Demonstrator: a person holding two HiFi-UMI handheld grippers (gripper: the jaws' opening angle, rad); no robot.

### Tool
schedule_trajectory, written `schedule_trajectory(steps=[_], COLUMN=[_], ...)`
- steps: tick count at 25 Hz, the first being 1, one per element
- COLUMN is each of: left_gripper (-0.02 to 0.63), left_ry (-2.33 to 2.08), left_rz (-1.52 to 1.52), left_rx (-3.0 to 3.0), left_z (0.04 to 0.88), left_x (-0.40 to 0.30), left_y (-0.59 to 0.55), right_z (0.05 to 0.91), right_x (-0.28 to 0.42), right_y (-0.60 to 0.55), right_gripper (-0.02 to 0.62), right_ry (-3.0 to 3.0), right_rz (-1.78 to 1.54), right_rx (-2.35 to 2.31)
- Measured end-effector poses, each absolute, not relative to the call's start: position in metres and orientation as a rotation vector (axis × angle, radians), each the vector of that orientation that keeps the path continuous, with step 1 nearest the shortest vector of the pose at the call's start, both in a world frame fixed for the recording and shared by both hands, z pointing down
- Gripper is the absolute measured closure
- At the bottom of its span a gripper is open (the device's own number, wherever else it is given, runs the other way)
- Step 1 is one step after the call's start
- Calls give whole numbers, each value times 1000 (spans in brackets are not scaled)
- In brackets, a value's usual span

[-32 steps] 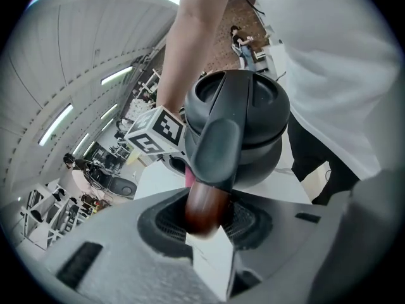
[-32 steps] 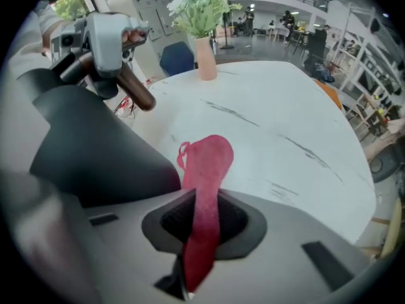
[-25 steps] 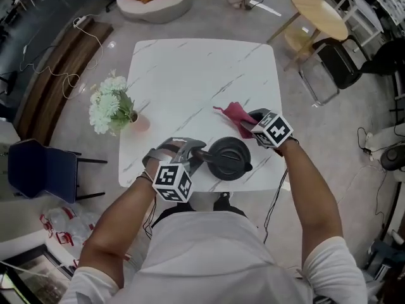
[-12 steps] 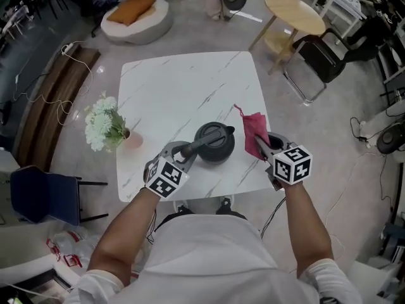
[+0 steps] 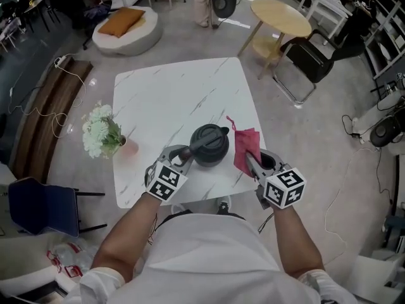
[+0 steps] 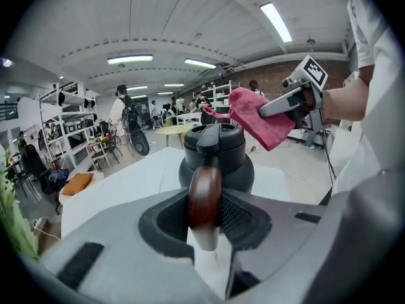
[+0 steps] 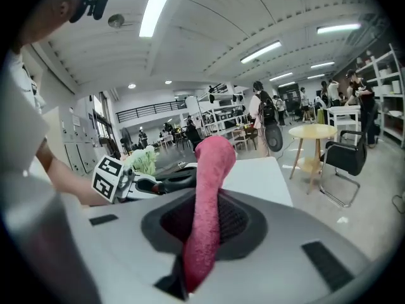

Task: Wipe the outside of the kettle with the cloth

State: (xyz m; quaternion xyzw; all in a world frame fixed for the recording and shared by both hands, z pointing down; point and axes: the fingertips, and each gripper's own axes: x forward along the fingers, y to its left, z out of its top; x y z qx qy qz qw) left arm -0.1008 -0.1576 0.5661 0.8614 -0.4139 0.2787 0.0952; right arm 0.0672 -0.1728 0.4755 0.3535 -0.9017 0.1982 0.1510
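Note:
A dark kettle [image 5: 210, 144] stands near the front edge of the white marble table [image 5: 171, 97]. My left gripper [image 5: 181, 154] is shut on its brown wooden handle [image 6: 204, 198], with the kettle body [image 6: 216, 160] straight ahead of the jaws. A red cloth [image 5: 245, 148] hangs in the air just right of the kettle. My right gripper [image 5: 255, 163] is shut on it. In the right gripper view the cloth [image 7: 214, 163] stands up between the pads. From the left gripper view the cloth [image 6: 256, 118] hovers beside the lid. Whether it touches the kettle I cannot tell.
A vase of pale flowers [image 5: 101, 132] stands at the table's left edge. Beyond the table are a round wooden side table [image 5: 280, 16], a black chair [image 5: 307, 62] and a white seat with an orange cushion [image 5: 123, 24]. A blue chair [image 5: 41, 204] stands at lower left.
The right gripper has lifted the cloth off the table and brought it up beside the kettle's right side. The left gripper has rolled with the handle in it, and the kettle turned.

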Motion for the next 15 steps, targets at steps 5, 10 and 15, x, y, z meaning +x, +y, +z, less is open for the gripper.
schedule_trajectory(steps=[5, 10, 15], left_gripper=[500, 500, 499], left_ry=[-1230, -1206, -1209], left_rz=[841, 842, 852], left_rx=[2582, 2575, 2572], left_z=[565, 567, 568], left_x=[-98, -98, -99], left_y=[-156, -155, -154], right_z=[479, 481, 479], right_x=[64, 60, 57], right_y=[-161, -155, -153], right_gripper=[535, 535, 535], right_ry=[-2593, -2590, -2596], right_rz=[584, 582, 575], right_rx=[1015, 1006, 1007])
